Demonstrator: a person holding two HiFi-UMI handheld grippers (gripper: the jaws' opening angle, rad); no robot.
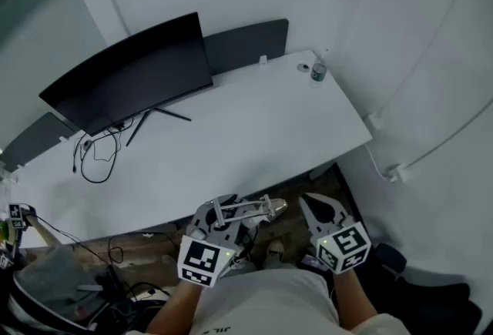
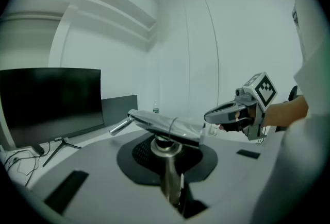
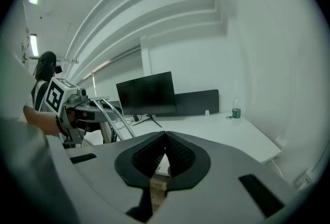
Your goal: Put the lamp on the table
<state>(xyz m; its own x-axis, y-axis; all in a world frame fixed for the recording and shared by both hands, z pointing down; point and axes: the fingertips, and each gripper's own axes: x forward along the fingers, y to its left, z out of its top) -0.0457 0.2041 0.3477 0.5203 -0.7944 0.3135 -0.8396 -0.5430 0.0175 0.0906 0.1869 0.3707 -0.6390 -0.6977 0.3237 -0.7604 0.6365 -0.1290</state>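
around: monitor [image 1: 131,72] at 11 o'clock on the table [image 1: 254,133], cables [image 1: 96,156] at 9, bottle [image 1: 318,72] at 1 | lamp [image 1: 245,210]: at 6 o'clock, off the table, by its near edge | left gripper [image 1: 223,219]: clamped on the lamp's pole | right gripper [image 3: 165,138]: jaws together, nothing inside

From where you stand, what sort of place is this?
Probably an office or lab workspace: a long white table carries a dark monitor with loose cables by its stand, and a small bottle at its far corner.
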